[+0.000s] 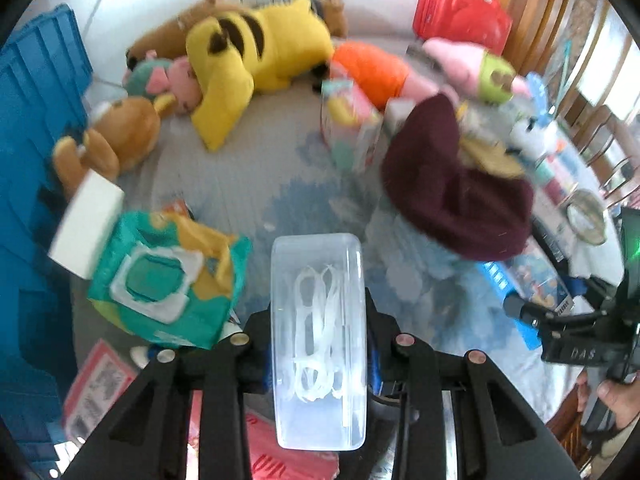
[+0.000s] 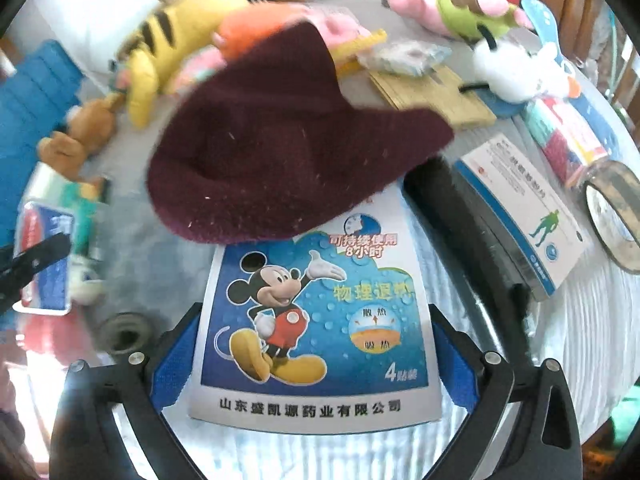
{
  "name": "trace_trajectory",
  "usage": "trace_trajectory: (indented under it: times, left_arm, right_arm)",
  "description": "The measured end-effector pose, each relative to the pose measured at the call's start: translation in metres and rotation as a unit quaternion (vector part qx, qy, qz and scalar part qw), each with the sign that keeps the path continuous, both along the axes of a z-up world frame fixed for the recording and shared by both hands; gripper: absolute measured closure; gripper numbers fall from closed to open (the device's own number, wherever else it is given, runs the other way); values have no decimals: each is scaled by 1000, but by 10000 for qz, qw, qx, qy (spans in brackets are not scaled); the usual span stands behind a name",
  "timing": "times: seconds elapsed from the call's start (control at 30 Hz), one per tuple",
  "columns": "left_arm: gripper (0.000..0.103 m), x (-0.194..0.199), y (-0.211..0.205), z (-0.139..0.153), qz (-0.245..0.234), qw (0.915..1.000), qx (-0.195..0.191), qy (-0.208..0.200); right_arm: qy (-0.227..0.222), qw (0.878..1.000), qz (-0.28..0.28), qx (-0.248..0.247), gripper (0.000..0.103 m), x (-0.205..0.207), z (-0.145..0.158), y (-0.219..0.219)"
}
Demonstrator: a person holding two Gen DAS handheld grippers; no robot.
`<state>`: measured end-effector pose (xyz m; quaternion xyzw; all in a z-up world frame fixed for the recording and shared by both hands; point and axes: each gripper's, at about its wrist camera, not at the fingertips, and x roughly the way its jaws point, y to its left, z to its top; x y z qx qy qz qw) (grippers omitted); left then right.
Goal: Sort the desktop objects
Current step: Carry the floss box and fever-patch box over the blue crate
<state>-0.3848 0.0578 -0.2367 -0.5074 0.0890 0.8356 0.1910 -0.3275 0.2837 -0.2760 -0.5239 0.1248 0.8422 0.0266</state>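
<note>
Left gripper (image 1: pixel 319 344) clamps a clear box (image 1: pixel 319 340) (white loops inside) above the table; right gripper (image 2: pixel 312 364) grips a Mickey packet (image 2: pixel 312 328), its far end under a maroon hat (image 2: pixel 272 152); plush toys (image 1: pixel 256 52) lie beyond.

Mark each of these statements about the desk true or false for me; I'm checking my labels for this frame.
1. The left hand-held gripper grips a clear plastic box. True.
2. The clear plastic box is empty. False: thin white looped pieces lie inside it.
3. The maroon knit hat lies over the top end of the Mickey Mouse packet. True.
4. The right hand-held gripper holds the roll of tape. False: its fingers flank the Mickey Mouse packet; the tape lies apart at the right.
5. The yellow striped plush sits in the blue crate. False: it lies on the table, beside the other plush toys.
</note>
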Motion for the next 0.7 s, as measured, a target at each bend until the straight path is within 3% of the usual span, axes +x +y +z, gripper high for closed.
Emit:
trace_trajectory:
  times: [0.23, 0.57, 0.7]
  left_arm:
    - [71, 6, -12, 50, 33, 9987, 267, 434]
    - [71, 21, -41, 99, 428, 9944, 263, 926]
    - [71, 28, -55, 119, 678, 9907, 202, 1162]
  right_arm:
    - [567, 9966, 229, -550, 1, 20, 52, -12]
    - [1669, 9800, 1025, -357, 1, 10, 150, -57]
    - [1931, 9719, 1323, -260, 1, 3, 174, -72]
